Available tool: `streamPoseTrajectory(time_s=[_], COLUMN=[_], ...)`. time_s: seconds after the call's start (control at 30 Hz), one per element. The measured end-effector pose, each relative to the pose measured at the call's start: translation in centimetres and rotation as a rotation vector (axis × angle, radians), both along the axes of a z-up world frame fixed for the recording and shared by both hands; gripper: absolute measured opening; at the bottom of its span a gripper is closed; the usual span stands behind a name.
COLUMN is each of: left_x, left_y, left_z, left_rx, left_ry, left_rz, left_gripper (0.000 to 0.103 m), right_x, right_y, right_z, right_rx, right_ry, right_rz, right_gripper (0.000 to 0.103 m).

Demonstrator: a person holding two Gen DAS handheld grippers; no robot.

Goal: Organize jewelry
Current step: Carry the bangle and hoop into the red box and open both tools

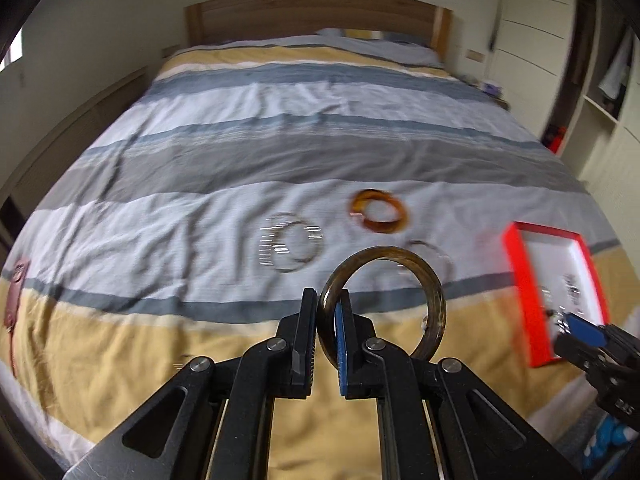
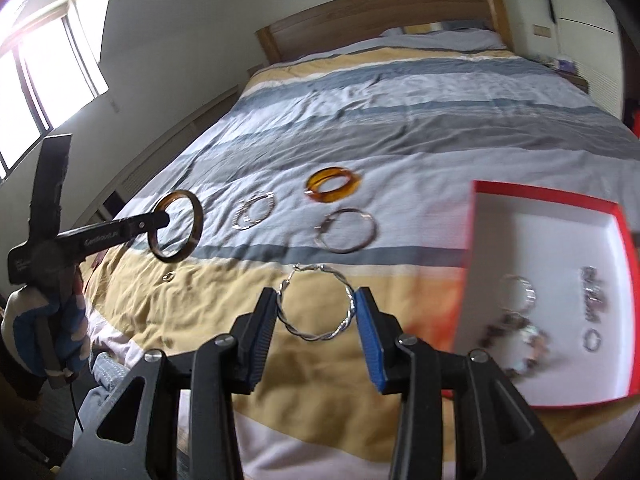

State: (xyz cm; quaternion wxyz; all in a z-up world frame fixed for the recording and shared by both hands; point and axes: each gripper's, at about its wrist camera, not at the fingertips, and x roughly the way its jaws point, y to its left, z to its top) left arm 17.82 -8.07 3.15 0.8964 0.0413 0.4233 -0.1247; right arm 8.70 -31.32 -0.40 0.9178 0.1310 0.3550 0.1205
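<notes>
My left gripper (image 1: 326, 320): jaws pressed together on the rim of a dark brown bangle (image 1: 382, 300), lifted clear of the bed (image 1: 200, 152); one finger passes through the ring, the other sits outside it. In the right wrist view the same bangle hangs above the bed's left edge.

My right gripper (image 2: 318, 312): jaws part-way spread, each pad touching a side of a twisted silver hoop earring (image 2: 316, 308), which is pinched flat between them above the yellow stripe near the foot of the bed.

Amber bangle (image 2: 333, 185): lying on the pale blue stripe, about mid-width of the bed, not held.

Thin metal hoop (image 2: 347, 231): lying just nearer the foot than the amber bangle, beside the grey band.

Silver bracelet (image 2: 255, 211): lying left of the amber bangle on the same pale stripe; blurred, detail unclear.

Small ring-like piece (image 2: 169, 277): on the yellow stripe toward the left edge, too small to identify.

Red box (image 2: 624, 240): white inside, open, resting at the right edge of the bed near the foot. Contents: several silvery and beaded pieces (image 2: 520, 300) lying on its white floor, blurred; kinds cannot be told apart.

Person's gloved hand (image 2: 60, 320): holds the left tool's handle, lower left of the right wrist view.
</notes>
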Motion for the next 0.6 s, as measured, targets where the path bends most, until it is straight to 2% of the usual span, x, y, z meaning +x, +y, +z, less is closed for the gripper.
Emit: streamPoseTrajectory(time_s=[0.17, 0.33, 0.43, 0.6], left_x=[-1.5, -1.8, -1.3, 0.7], left_y=[-9.0, -18.0, -22.0, -26.2], left_z=[0.4, -0.8, -2.1, -4.5], left_rx=[-0.036, -0.026, -0.008, 0.033], left_ry=[0.017, 0.041, 0.061, 0.093], left_rz=[-0.177, -0.331, -0.38, -0.413], left_gripper=[0.009, 0.009, 0.009, 0.009], right_x=[-1.5, -1.2, 0.1, 3.8], right_y=[-6.4, -12.5, -15.3, -18.2], right_z=[-0.1, -0.7, -1.1, -2.0], right_rx=[-0.033, -0.088, -0.106, -0.164], right_ry=[-0.004, 0.012, 0.026, 0.054], right_rz=[-0.106, -0.17, -0.183, -0.161], right_gripper=[0.038, 0.038, 0.038, 0.038])
